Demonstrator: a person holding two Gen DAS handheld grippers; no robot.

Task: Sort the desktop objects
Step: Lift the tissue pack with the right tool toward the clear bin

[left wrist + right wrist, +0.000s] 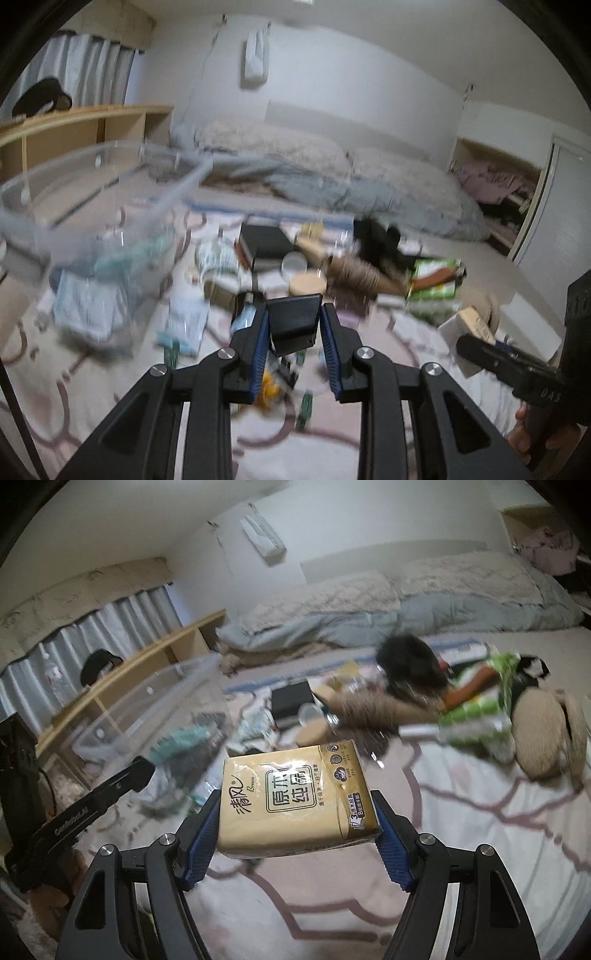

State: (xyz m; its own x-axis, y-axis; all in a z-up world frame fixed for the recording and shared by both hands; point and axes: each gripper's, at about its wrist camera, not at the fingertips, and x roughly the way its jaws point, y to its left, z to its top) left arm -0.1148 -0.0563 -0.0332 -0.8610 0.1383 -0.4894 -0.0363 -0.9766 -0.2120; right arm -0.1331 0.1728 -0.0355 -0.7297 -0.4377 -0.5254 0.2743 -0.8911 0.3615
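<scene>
In the left wrist view my left gripper (294,315) is shut on a small black box (293,321), held above the patterned rug. In the right wrist view my right gripper (295,805) is shut on a yellow tissue pack (295,797) with printed characters; its blue pads press the pack's two sides. The pack (471,325) also shows at the right edge of the left view. A clear plastic bin (92,206) stands to the left, also seen in the right view (166,701), with several items inside. Both views are blurred by motion.
A pile lies on the rug (480,830) ahead: a black case (264,240), stacked paper cups (354,273), a green wrapped pack (476,709) and woven slippers (543,734). Behind are a bed with a grey quilt (332,181) and a wooden shelf (74,125).
</scene>
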